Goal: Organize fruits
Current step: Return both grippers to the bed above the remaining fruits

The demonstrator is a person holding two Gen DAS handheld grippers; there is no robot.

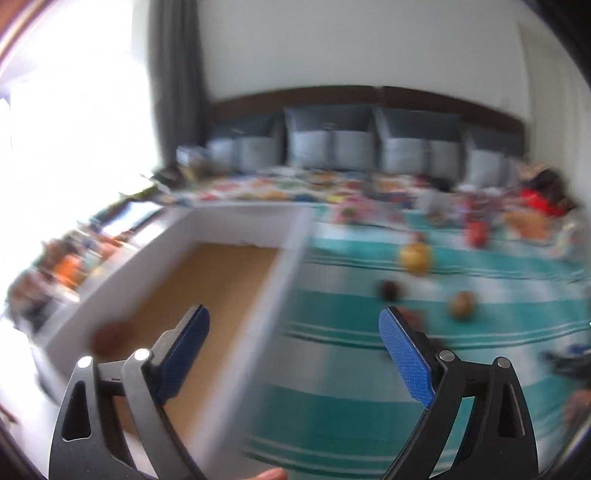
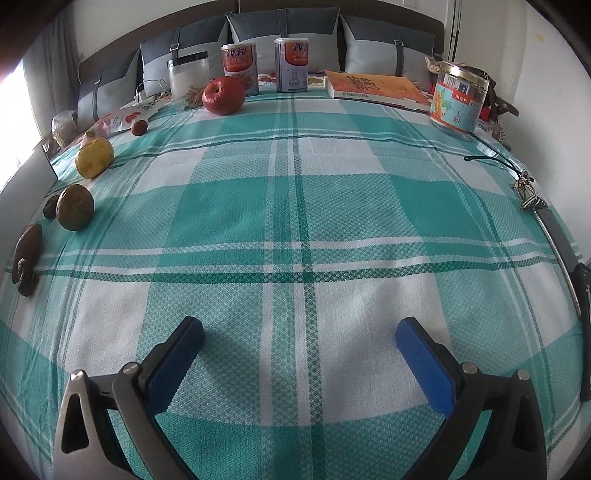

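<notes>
A bed spread with a teal-and-white checked woven cloth [image 2: 295, 221] carries everything here. Along its head edge stand grey two-tone cushions [image 2: 284, 29] against a dark brown headboard [image 2: 436, 22], with pale walls behind and a bright window and a dark grey curtain [image 1: 177, 85] on the left side of the room.

In the right wrist view the right gripper [image 2: 300, 341] stands wide apart over bare cloth near the foot edge, nothing between its blue pads. A shiny red apple [image 2: 224, 95] sits near the head edge, in front of two printed tins [image 2: 240, 66] and a clear plastic jar with a dark lid [image 2: 188, 77]. An orange-covered book [image 2: 373, 88] and a glass jar with a teal label [image 2: 460, 99] lie toward the head-right corner. Down the left edge lie a small brown round fruit [image 2: 139, 127], a yellow pear-shaped fruit [image 2: 94, 157], a green-brown round fruit [image 2: 75, 206] and a dark brown wrinkled piece [image 2: 26, 258].

The left wrist view is badly blurred. The left gripper [image 1: 294, 325] is spread wide and empty, above the wall of a white-sided box with a brown cardboard floor [image 1: 291, 258] at the bed's left edge. A dark reddish-brown round fruit [image 1: 110, 338] shows as a smear inside the box, just beside the left finger.
</notes>
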